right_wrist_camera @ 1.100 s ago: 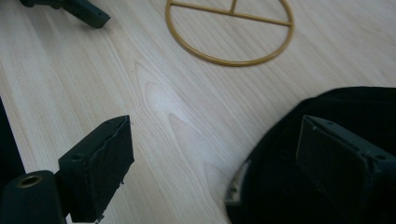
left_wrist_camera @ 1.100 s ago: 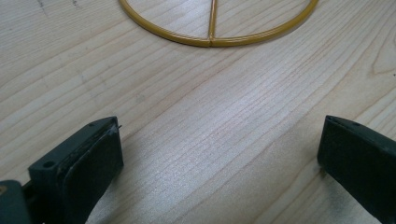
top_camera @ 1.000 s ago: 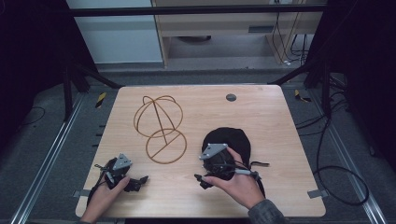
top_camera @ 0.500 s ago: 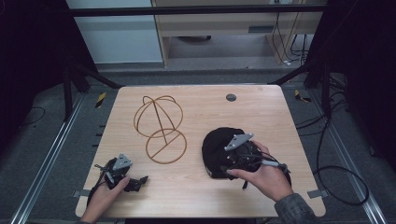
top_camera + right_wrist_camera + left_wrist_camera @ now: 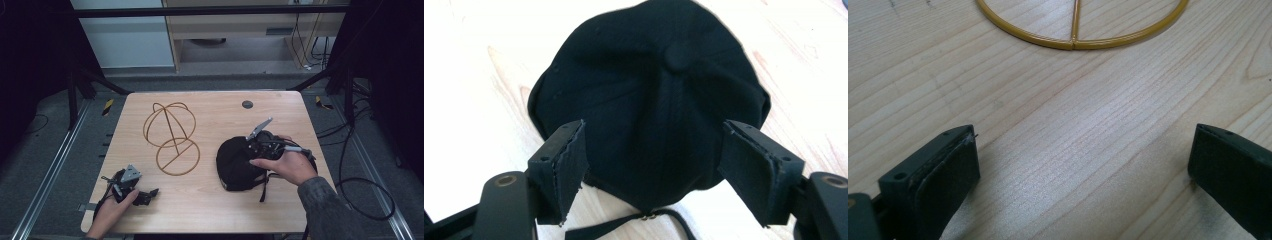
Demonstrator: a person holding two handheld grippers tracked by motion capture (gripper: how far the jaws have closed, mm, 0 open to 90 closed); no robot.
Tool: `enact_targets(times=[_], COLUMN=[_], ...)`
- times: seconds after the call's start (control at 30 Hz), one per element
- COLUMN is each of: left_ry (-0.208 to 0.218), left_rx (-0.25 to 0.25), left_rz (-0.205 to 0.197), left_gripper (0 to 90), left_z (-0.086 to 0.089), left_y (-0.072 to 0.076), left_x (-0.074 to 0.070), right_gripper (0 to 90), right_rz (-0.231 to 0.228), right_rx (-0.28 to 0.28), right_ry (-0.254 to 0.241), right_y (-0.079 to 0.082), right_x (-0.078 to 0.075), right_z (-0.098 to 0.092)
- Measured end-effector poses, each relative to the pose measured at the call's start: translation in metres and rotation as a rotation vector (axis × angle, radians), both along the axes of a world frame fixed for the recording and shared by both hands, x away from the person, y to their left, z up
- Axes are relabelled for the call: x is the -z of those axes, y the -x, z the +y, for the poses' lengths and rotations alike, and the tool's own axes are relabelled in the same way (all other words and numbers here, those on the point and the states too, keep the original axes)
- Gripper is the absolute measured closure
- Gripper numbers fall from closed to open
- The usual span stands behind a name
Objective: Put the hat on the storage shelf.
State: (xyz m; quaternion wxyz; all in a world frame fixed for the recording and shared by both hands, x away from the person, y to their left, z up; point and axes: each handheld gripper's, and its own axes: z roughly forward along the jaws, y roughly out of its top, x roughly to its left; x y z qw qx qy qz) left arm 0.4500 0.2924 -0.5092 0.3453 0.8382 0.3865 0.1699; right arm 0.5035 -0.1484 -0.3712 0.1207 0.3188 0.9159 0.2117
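Pale wooden table (image 5: 210,200) carries a gold wire stand (image 5: 171,137), a dome of thin hoops on a flat ring; a small dark disc (image 5: 247,104) lies beyond it. To the stand's right lies the black fabric cap (image 5: 240,162), stitched panels meeting at a top button, its strap trailing. The right gripper (image 5: 255,150) has shifted rightward since a second ago and hovers at the cap's rear, jaws just closing yet apart, not pinching it. Below the stand, the left gripper (image 5: 150,192) rests, spread wide

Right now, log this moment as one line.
right hand-held gripper: jaws closing, astride black cap, no grip | left hand-held gripper: open, on table
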Motion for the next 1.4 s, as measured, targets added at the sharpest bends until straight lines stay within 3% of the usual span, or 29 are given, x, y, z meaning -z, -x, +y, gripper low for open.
enact_targets(times=[0.33, 0.73, 0.83, 1.13, 1.2, 1.23, 1.27, 1.3, 1.33, 1.4], left_ry=[0.004, 0.003, 0.003, 0.003, 0.003, 0.003, 0.003, 0.003, 0.003, 0.003], left_rx=[-0.003, -0.001, -0.001, -0.001, -0.001, -0.001, -0.001, -0.001, -0.001, -0.001], left_rz=[-0.001, -0.002, -0.002, -0.001, -0.001, -0.001, -0.002, -0.002, -0.002, -0.002], left_gripper=[0.0, 0.0, 0.0, 0.0, 0.0, 0.0, 0.0, 0.0, 0.0, 0.0], left_z=[0.000, 0.000, 0.000, 0.000, 0.000, 0.000, 0.000, 0.000, 0.000, 0.000], left_y=[0.000, 0.000, 0.000, 0.000, 0.000, 0.000, 0.000, 0.000, 0.000, 0.000], left_x=[0.000, 0.000, 0.000, 0.000, 0.000, 0.000, 0.000, 0.000, 0.000, 0.000], right_gripper=[19.0, 23.4, 25.7, 39.2, 51.1, 51.1, 63.7, 63.7, 71.4, 72.8], right_rz=[0.030, 0.052, 0.053, 0.084, 0.092, 0.092, 0.095, 0.095, 0.098, 0.097], right_rx=[0.003, -0.003, -0.002, -0.020, -0.033, -0.033, -0.036, -0.036, -0.049, -0.059], right_ry=[0.021, 0.024, 0.005, 0.036, 0.037, 0.037, 0.042, 0.042, 0.044, 0.040], right_y=[-0.018, -0.034, -0.039, -0.050, -0.051, -0.051, -0.051, -0.051, -0.051, -0.050], right_x=[-0.005, 0.001, 0.002, 0.014, 0.015, 0.015, 0.015, 0.015, 0.016, 0.016], right_z=[0.009, 0.018, 0.021, 0.031, 0.032, 0.032, 0.031, 0.031, 0.031, 0.030])
